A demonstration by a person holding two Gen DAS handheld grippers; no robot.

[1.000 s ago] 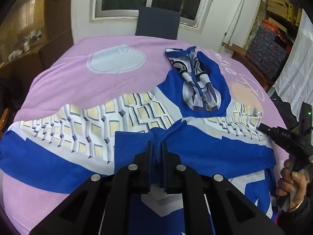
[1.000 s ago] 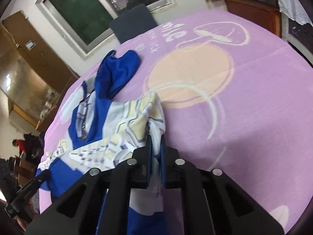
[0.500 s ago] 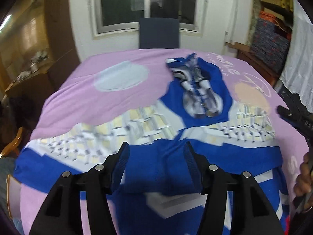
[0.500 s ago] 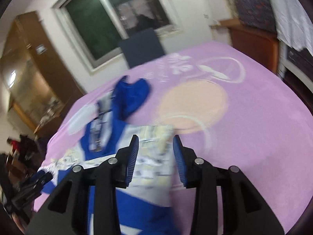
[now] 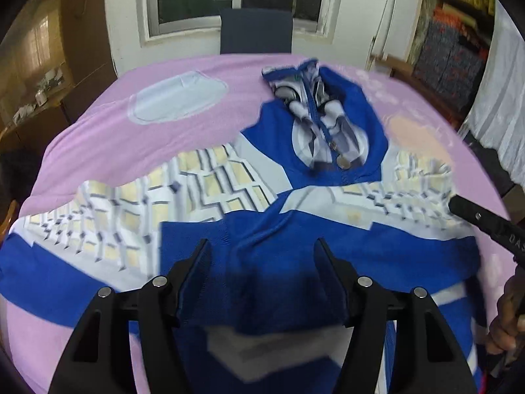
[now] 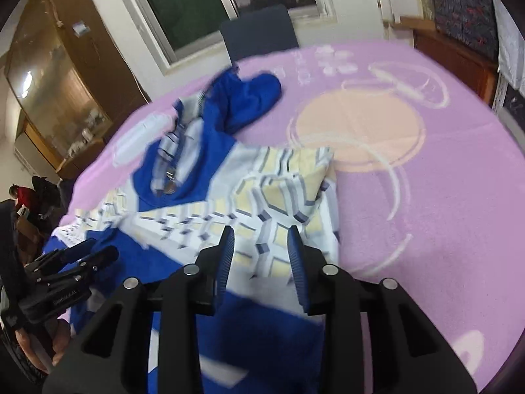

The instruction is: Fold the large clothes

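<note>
A blue, white and yellow patterned zip jacket [image 5: 229, 197] lies spread on the pink blanket [image 5: 131, 144], hood toward the far side. Its blue lower part is folded up over the middle. My left gripper [image 5: 262, 256] is open above the folded blue cloth, touching nothing. My right gripper [image 6: 261, 246] is open above the jacket's [image 6: 262, 197] patterned right sleeve area, which lies folded inward. The right gripper's fingers [image 5: 485, 226] show at the left wrist view's right edge. The left gripper [image 6: 72, 262] shows at the right wrist view's left edge.
A dark blue chair [image 5: 256, 31] stands behind the table under the window. A wooden cabinet [image 6: 65, 82] is at the left. Stacked patterned boxes [image 5: 452, 42] and a white cloth [image 5: 498, 98] are at the right. The blanket [image 6: 426, 164] is bare right of the jacket.
Both grippers opened and let go of the jacket, then pulled back and up. The folded blue part and right sleeve now lie free on the jacket.
</note>
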